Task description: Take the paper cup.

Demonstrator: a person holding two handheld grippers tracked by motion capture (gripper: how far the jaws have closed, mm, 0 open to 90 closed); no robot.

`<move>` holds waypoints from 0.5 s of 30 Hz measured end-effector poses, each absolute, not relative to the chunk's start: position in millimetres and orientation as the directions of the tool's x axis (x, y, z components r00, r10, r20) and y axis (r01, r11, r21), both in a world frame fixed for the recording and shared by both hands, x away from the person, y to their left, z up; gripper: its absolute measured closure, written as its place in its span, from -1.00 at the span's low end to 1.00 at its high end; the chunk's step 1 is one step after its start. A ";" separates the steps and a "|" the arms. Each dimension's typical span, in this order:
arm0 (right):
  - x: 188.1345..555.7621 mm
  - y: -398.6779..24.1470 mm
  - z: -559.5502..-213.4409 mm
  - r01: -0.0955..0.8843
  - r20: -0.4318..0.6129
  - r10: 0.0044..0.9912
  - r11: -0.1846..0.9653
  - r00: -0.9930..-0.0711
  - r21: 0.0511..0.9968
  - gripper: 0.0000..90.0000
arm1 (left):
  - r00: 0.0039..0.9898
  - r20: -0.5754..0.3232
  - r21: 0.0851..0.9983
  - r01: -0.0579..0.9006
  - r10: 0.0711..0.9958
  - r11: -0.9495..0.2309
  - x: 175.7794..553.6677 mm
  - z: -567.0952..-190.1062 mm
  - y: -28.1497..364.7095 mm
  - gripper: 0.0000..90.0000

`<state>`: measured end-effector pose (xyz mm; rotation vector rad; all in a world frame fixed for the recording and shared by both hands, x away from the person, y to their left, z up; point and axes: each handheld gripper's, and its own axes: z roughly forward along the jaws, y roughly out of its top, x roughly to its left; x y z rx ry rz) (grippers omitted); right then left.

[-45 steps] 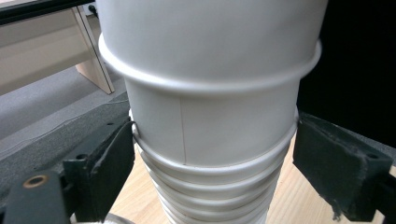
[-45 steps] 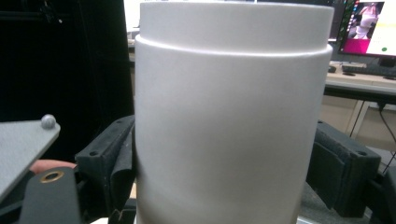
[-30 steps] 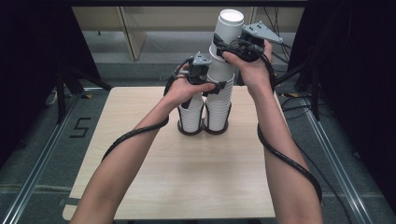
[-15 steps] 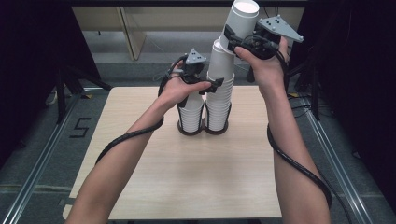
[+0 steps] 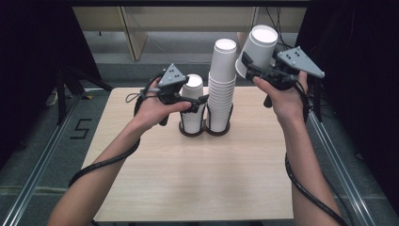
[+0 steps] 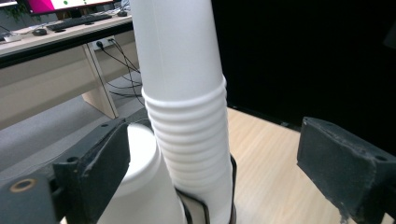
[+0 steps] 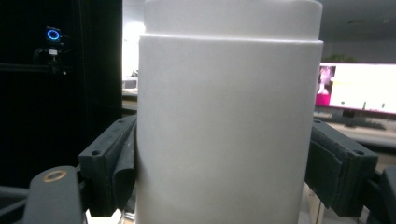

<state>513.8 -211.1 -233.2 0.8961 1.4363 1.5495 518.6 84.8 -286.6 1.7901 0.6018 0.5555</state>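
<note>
On the wooden table (image 5: 188, 169), black ring holders keep a tall stack of white paper cups (image 5: 223, 84) and a short stack (image 5: 192, 106) upright side by side. My left gripper (image 5: 199, 100) hovers at the short stack, its jaws just opened. In the left gripper view the tall stack (image 6: 187, 116) stands untouched in the gap of the left gripper (image 6: 215, 186), and the short stack (image 6: 140, 191) sits behind one jaw. My right gripper (image 5: 252, 65) is up in the air to the right of the tall stack, shut on a single white cup (image 5: 259, 49). Both its pads (image 7: 109, 163) press that cup (image 7: 229, 126).
The stacks stand near the table's far edge, and the black holder rings (image 5: 205, 131) touch each other. Beyond the table are a floor strip and wooden furniture (image 5: 136, 28). Dark curtains hang on both sides. Cables trail from both grippers along the forearms.
The right gripper has lifted the top cup off the tall stack and carried it right, tilted. The left gripper let go of the tall stack and drew back leftward.
</note>
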 end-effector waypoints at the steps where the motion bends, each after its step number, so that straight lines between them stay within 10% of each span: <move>1: 509.4 -212.8 -239.1 -0.077 -0.009 0.912 -0.024 -0.410 0.997 -0.56 | 0.762 0.076 0.960 0.119 0.643 -0.254 511.2 -290.4 90.1 -0.79; 15: 473.3 -212.4 -341.8 0.041 -0.035 0.905 0.058 -0.424 0.998 -0.56 | 0.760 0.032 0.953 0.172 0.649 -0.248 461.0 -357.9 130.9 -0.78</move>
